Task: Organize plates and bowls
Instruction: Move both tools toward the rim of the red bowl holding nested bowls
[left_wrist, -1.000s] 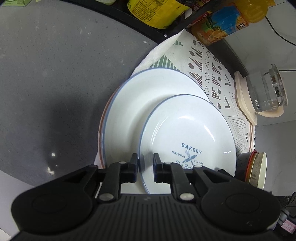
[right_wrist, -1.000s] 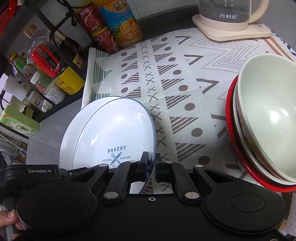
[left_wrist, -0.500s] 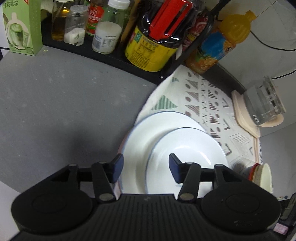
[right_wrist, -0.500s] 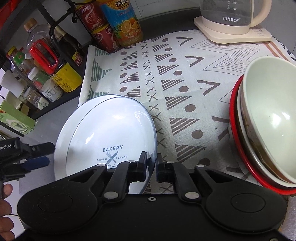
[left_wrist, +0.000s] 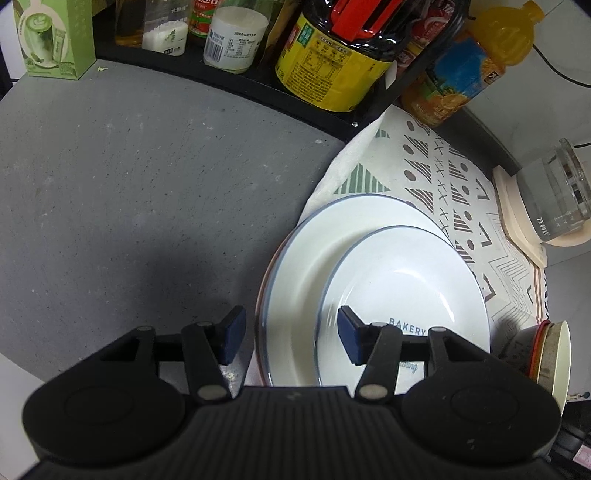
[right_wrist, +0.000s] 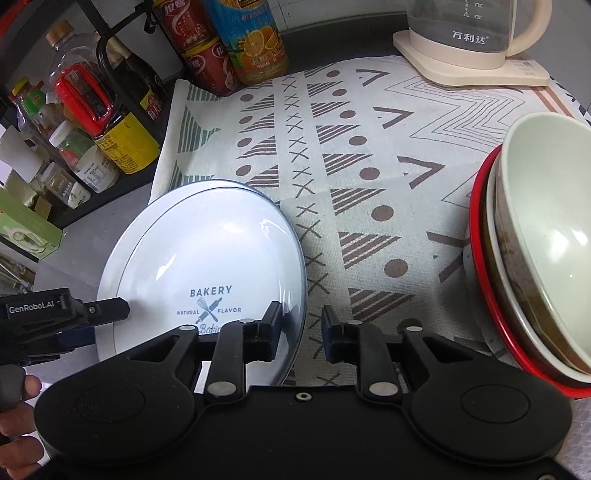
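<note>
Two plates sit in a stack at the left edge of the cloth (right_wrist: 369, 155). The small plate (left_wrist: 402, 280) with the word BAKERY lies on top of the big plate (left_wrist: 306, 266), pushed toward one side, so a wide moon of the big plate shows. The stack hangs a little over the edge of the cloth onto the gray counter (left_wrist: 129, 184).

The left gripper (left_wrist: 291, 334) is wide open and holds nothing. One finger is over the gray counter beside the big plate's rim, and the other finger is over the small plate. The right gripper (right_wrist: 300, 334) is open a bit too. The small plate's rim (right_wrist: 301, 295) lies in the gap between its fingers, but the fingers do not press on it.

Lots of bare gray counter lies to the left of the plates. The cloth between the plates and the bowls (right_wrist: 535, 251) is bare too. The bowls are nested in a stack, tipped on their side, at the right edge of the cloth, well apart from the plates.

At the back, a black rack (left_wrist: 236, 74) holds bottles and jars. A juice bottle (right_wrist: 251, 40) stands by the cloth's far corner. A glass kettle (right_wrist: 476, 29) sits on its cream base on the far side.
</note>
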